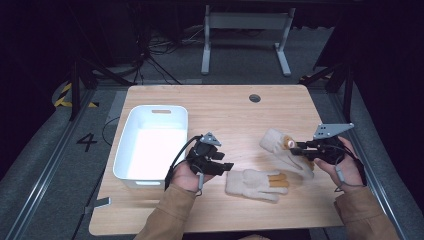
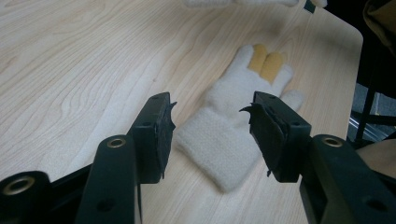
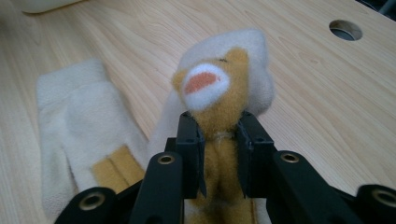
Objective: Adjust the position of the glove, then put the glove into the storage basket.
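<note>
**Inspector A:** Right hand-held gripper [image 3: 219, 140]: jaws narrow, clamped on the tan part of a raised glove [image 3: 219, 88]. Its lower part is cut off below the jaws in the right gripper view; in the high view the glove is blurred, so I cannot tell which finger the pads hold.

**Inspector B:** Left hand-held gripper [image 2: 212, 123]: jaws partly apart, nothing between the pads. The flat glove [image 2: 233, 126] lies on the counter [image 2: 84, 60] just beyond the tips, cuff nearest them, fingers pointing away. Whether the jaws touch the cuff cannot be told.

**Inspector A:** Count?

**Inspector B:** Two hand-held grippers, two cream gloves with tan fingers, one white bin [image 1: 152, 142], one round hole [image 1: 254, 98] in the counter near its far edge.

**Inspector A:** Positions, from the high view: the raised glove hangs off the counter at the right hand-held gripper's tips, right of centre. The flat glove lies near the front edge between the two hands, just beside the left hand-held gripper. The bin stands at the left side, beside the left hand, well apart from the raised glove.

**Inspector B:** The person's forearms are cut off at the bottom edge.
</note>
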`<state>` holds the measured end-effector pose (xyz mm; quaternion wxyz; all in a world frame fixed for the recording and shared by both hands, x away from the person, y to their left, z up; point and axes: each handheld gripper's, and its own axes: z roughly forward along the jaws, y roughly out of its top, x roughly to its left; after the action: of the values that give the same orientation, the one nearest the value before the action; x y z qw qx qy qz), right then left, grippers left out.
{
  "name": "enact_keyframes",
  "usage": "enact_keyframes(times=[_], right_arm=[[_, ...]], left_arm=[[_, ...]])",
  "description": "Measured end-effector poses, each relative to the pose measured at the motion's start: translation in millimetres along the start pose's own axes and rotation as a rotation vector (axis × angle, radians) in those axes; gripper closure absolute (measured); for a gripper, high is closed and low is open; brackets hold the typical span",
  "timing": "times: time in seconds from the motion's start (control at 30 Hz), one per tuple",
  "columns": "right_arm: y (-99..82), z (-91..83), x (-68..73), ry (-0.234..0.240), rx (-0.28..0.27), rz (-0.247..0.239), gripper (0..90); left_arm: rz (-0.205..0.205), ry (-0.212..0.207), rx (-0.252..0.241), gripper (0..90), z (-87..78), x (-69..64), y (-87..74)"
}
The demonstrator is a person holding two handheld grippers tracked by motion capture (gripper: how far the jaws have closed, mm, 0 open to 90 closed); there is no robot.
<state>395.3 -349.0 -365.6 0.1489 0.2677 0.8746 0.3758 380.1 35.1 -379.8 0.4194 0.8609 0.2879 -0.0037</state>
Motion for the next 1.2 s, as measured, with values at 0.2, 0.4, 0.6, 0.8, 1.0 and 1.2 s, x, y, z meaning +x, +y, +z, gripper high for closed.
enact_keyframes(times=[0.2, 0.4, 0.6, 0.8, 1.0, 1.2], right_arm=[[3.7, 0.4, 6.5, 0.037, 0.002, -0.038, 73.8], [7.8, 1.7, 13.3, 0.071, 0.003, -0.068, 73.8], [13.0, 3.9, 20.8, 0.112, 0.01, -0.1, 73.8], [17.0, 7.2, 29.8, 0.143, 0.017, -0.123, 73.7], [19.9, 12.8, 37.9, 0.179, 0.026, -0.144, 73.6], [22.2, 20.9, 47.0, 0.217, 0.041, -0.173, 73.5]], left_arm=[[0.0, 0.0, -0.001, 49.4, -0.4, -0.3, 0.3], [0.002, 0.0, 0.0, 49.4, -0.5, -0.9, 0.2], [0.001, 0.002, -0.001, 49.6, -1.4, -0.8, -0.5], [0.0, 0.003, -0.001, 49.6, -1.7, -0.7, -0.3], [0.003, 0.004, -0.002, 49.6, -2.2, -1.0, -0.4], [0.001, 0.003, -0.003, 49.6, -2.2, -0.4, -0.4]])
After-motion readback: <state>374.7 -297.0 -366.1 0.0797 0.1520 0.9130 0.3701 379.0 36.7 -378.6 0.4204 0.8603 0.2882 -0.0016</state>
